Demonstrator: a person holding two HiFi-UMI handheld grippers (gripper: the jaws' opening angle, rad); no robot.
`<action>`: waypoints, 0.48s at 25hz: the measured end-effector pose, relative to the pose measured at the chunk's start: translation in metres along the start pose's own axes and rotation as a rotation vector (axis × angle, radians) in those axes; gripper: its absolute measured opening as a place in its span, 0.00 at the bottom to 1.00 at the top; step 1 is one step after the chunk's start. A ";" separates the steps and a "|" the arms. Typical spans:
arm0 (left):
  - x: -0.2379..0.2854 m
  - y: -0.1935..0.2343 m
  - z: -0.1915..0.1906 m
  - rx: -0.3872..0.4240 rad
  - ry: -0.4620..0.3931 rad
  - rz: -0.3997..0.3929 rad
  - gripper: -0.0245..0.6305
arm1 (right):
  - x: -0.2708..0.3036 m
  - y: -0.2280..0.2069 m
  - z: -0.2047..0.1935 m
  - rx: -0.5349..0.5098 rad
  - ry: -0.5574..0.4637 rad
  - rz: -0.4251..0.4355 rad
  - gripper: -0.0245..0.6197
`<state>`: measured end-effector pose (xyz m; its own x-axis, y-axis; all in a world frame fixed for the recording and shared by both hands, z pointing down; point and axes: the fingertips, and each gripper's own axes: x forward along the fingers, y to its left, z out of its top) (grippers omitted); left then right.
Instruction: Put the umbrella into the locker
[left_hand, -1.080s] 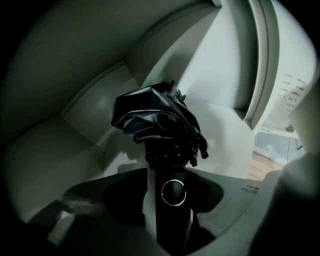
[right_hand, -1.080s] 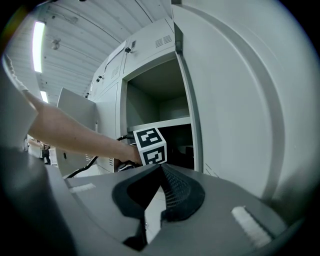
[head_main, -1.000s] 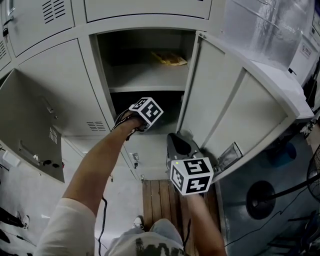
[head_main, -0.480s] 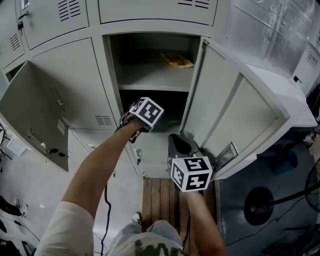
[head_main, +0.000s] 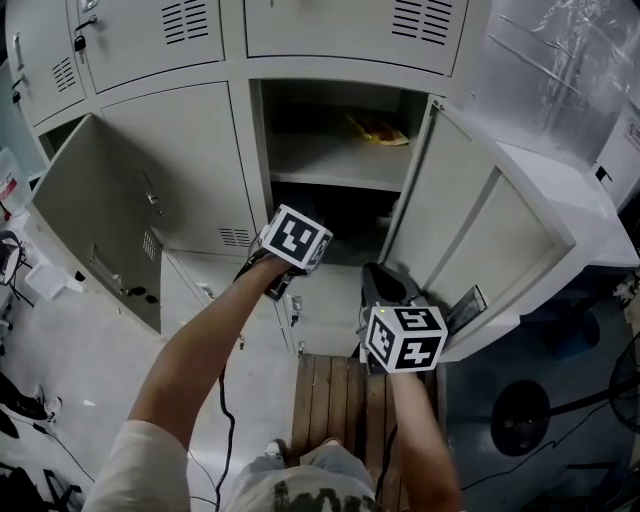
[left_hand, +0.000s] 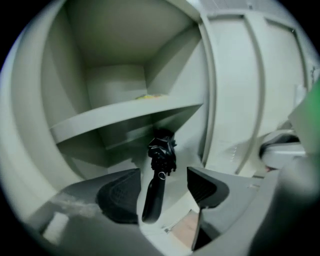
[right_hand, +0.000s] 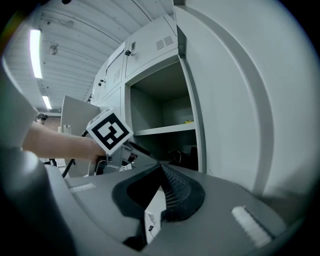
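Umbrella (left_hand: 153, 196) rests in locker (left_hand: 125, 113), loose between downward-tilted left gripper's (left_hand: 163, 174) just-opened jaws.

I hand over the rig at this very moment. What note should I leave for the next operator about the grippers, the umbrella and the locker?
Left gripper: open; its jaws have just been opening. The pads are clear of the umbrella, whose handle shows between them.
Right gripper: shut, empty, beside the open locker door.
Umbrella: black, folded, in the compartment under the shelf.
Done: the umbrella is in the locker and released.
Left: probably draw the left gripper clear and close the door, if that is wanted.
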<state>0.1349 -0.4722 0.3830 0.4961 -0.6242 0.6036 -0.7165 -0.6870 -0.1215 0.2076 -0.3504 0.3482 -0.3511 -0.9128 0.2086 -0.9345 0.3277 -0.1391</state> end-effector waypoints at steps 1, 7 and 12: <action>-0.007 -0.005 0.001 -0.016 -0.021 -0.026 0.50 | -0.001 0.001 0.001 0.000 -0.002 -0.006 0.04; -0.048 -0.005 -0.002 -0.057 -0.158 -0.080 0.45 | -0.004 0.013 0.005 -0.014 -0.026 -0.052 0.04; -0.076 -0.006 -0.021 -0.061 -0.242 -0.123 0.43 | -0.005 0.029 0.000 -0.012 -0.040 -0.097 0.04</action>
<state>0.0910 -0.4128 0.3543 0.6785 -0.6131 0.4045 -0.6682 -0.7439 -0.0068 0.1821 -0.3367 0.3429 -0.2564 -0.9493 0.1820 -0.9648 0.2398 -0.1082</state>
